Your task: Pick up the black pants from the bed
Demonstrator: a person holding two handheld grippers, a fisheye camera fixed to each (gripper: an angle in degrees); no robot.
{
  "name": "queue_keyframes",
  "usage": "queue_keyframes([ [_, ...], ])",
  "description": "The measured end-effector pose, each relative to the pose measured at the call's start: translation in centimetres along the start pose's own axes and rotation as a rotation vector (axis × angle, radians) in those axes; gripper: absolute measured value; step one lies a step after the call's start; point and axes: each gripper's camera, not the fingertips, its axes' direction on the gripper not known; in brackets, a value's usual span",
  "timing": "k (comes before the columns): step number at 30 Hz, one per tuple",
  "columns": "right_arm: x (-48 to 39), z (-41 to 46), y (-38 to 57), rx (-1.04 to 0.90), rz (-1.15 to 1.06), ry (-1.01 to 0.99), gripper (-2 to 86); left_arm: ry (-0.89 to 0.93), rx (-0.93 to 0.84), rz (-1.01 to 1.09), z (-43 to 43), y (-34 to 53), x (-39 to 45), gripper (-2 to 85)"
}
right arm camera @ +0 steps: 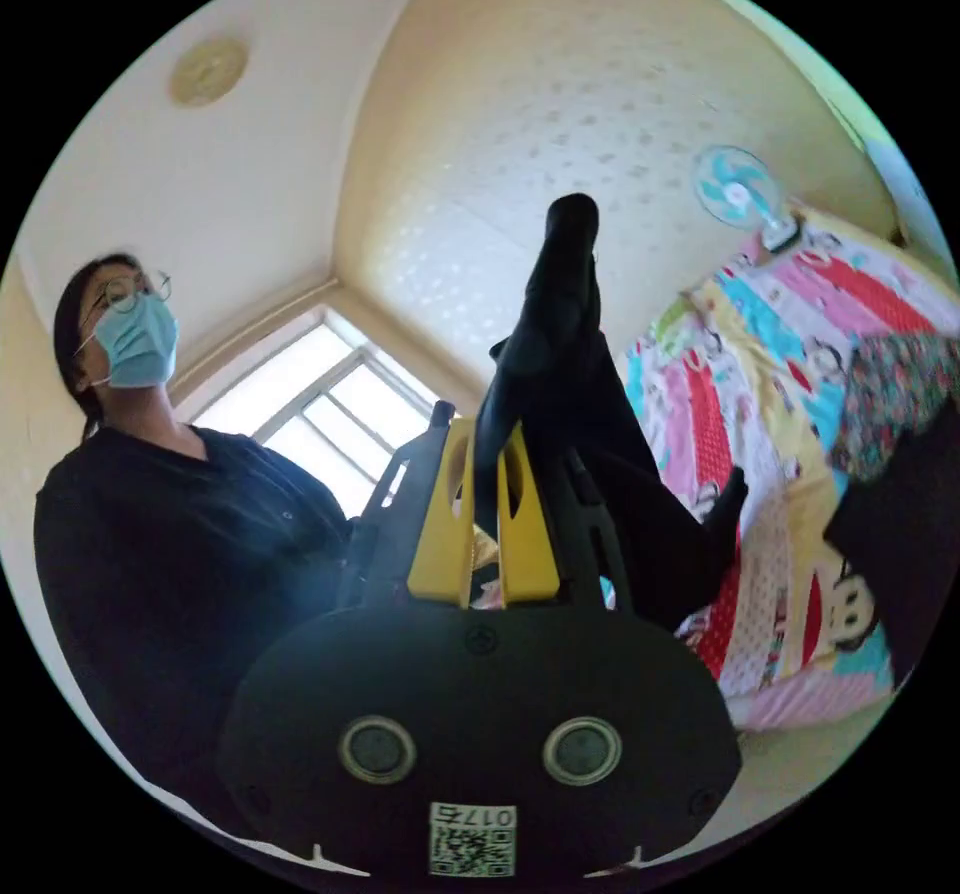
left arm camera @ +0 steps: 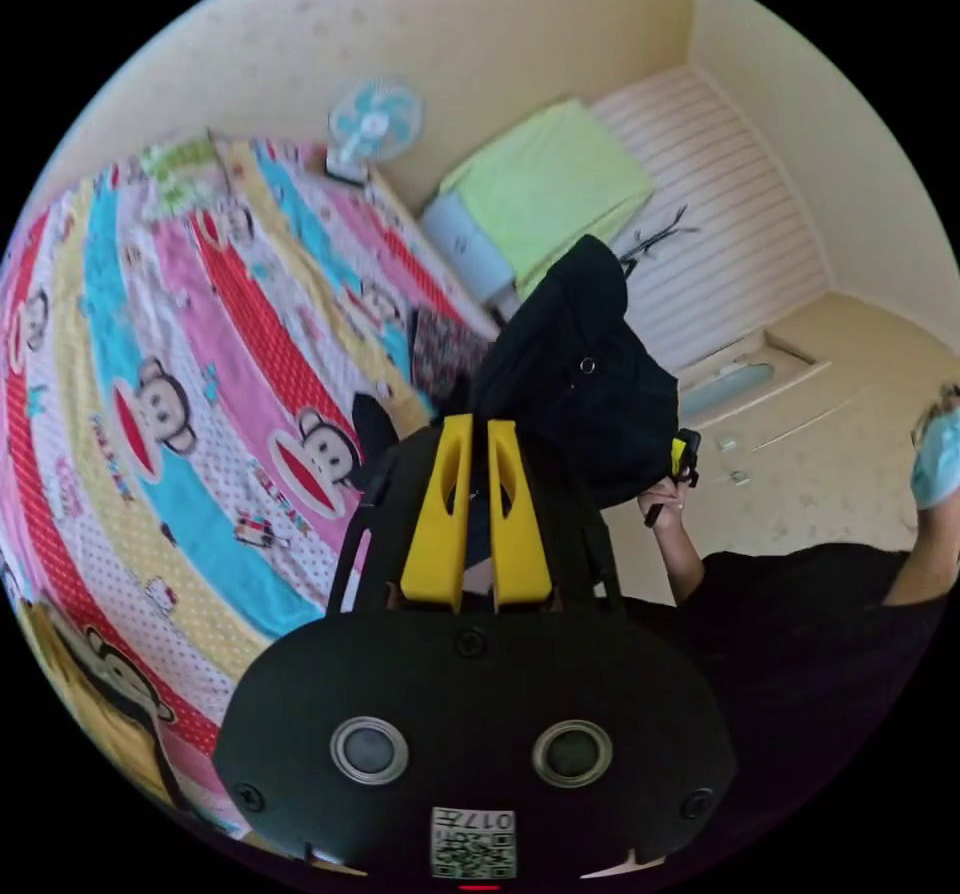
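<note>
Right now, in the left gripper view, we see the left gripper (left arm camera: 478, 434) with its two yellow jaws drawn close together, a fold of the black pants (left arm camera: 575, 389) pinched in the narrow gap between them. From the jaw tips the dark cloth bunches up toward one o'clock, lifted clear of the bed (left arm camera: 180, 354), whose bright striped cartoon sheet spreads away from nine to eleven o'clock. At about three o'clock of the bundle we find the right gripper (left arm camera: 684, 456), a small yellow-and-black shape with a hand (left arm camera: 662, 502) just under it, touching the pants' edge. Beyond, at twelve o'clock, a small blue fan (left arm camera: 375, 124) stands by the wall, and a green cloth (left arm camera: 550, 179) covers a box at one o'clock.

In the right gripper view, we see the right gripper's jaws clenched on another part of the pants, the black fabric squeezed between the yellow fingers (right arm camera: 446, 514) and rising as a narrow column toward twelve o'clock, with a longer drape falling toward three o'clock in front of the bed. The person (right arm camera: 170, 534), in dark clothes, is at nine o'clock, with a window (right arm camera: 320, 404) at ten o'clock of the jaws. The fan appears again at two o'clock.
</note>
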Motion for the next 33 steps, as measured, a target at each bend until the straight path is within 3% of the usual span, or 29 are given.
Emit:
queue_keyframes([
  [4, -12.6, 3.3, -6.0, 0.001, -0.407, -0.07, 0.2, 0.043, 0.349, 0.184, -11.9, 3.8, 10.0, 3.0],
  [8, -24.5, 3.8, -9.1, 0.094, -0.724, 0.048, 0.0, -0.011, 0.592, 0.379, -18.4, 7.2, 18.5, 3.2],
  [14, -32.9, 4.0, -12.3, 0.372, -0.794, 0.144, -0.1, 0.016, 0.893, 0.577, -24.3, 11.0, 27.9, 3.4],
  [19, -33.3, 10.4, -17.8, 0.317, -0.733, 0.293, 0.1, -0.1, 0.99, 0.571, -26.6, 9.6, 31.2, 3.4],
  [23, -27.3, 20.7, -25.6, 0.185, -0.67, 0.489, 0.7, -0.292, 0.953, 0.428, -26.1, 3.6, 29.3, 3.5],
  [26, -18.3, 30.2, -34.7, 0.058, -0.505, 0.592, 2.2, -0.412, 0.797, 0.245, -25.0, -7.4, 22.9, 3.7],
  [28, -10.9, 35.5, -39.3, -0.067, -0.364, 0.657, 4.2, -0.475, 0.653, 0.03, -23.2, -15.7, 14.1, 3.9],
  [30, -3.3, 38.4, -40.7, -0.225, -0.106, 0.778, 6.7, -0.555, 0.511, -0.156, -21.1, -18.2, 6.9, 3.8],
  [33, 5.6, 39.5, -35.7, -0.292, 0.008, 0.898, 6.4, -0.515, 0.346, -0.379, -16.4, -14.9, -3.7, 3.7],
])
